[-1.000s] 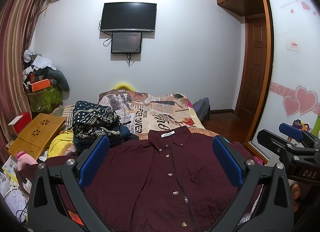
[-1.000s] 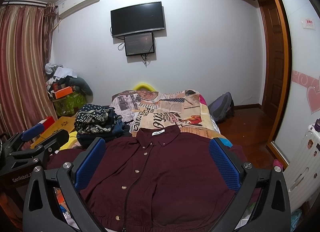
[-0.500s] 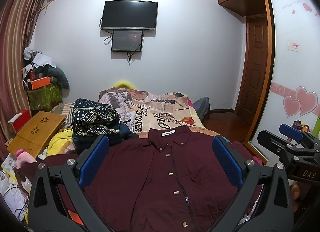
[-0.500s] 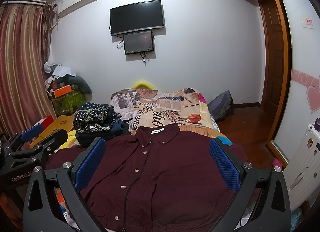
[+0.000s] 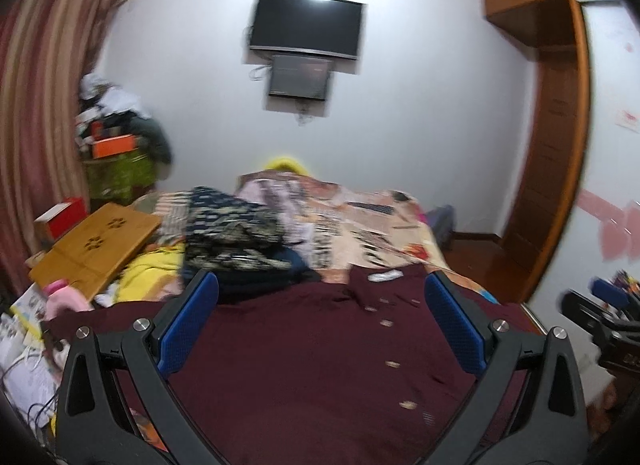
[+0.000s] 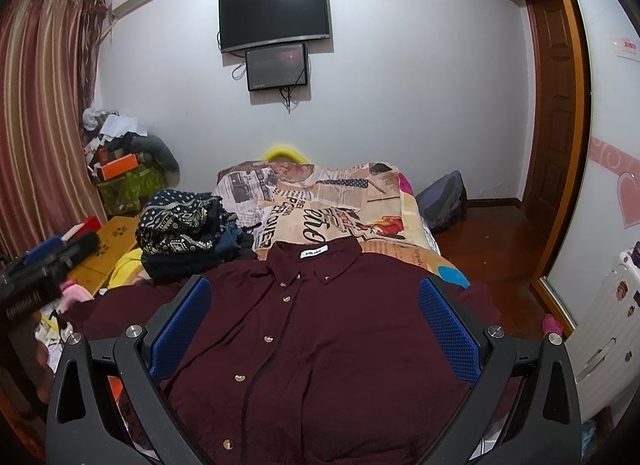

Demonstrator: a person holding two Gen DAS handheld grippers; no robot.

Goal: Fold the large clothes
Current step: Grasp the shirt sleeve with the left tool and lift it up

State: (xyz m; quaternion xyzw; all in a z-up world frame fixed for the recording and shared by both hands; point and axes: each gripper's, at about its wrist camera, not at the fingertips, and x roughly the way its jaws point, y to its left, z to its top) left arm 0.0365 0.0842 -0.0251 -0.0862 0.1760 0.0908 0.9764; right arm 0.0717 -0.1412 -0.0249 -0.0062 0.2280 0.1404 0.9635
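- Left of the maroon shirt (image 6: 336, 329), a stack of dark patterned clothes (image 6: 180, 221) sits on the bed (image 6: 320, 201), close to the shirt's left shoulder; any fold toward that side should stop short of the stack.
- The left tongs (image 5: 320, 329) hang above the shirt with their blue pads spread wide and nothing between them. This view is blurred, so cloth detail there cannot be read.
- The shirt lies flat on the near end of the bed, buttoned front up, its collar and white label (image 6: 314, 251) pointing away toward the wall. No fold appears made yet.
- The right tongs (image 6: 314, 329) also stand wide and empty, hovering over the shirt's chest, not touching it.
- Judgement: to begin well, each pair of tongs should go out to its own side of the shirt, pinch only the top edge at shoulder and hem, and bring the side panels inward evenly, using the button line as the centre guide.
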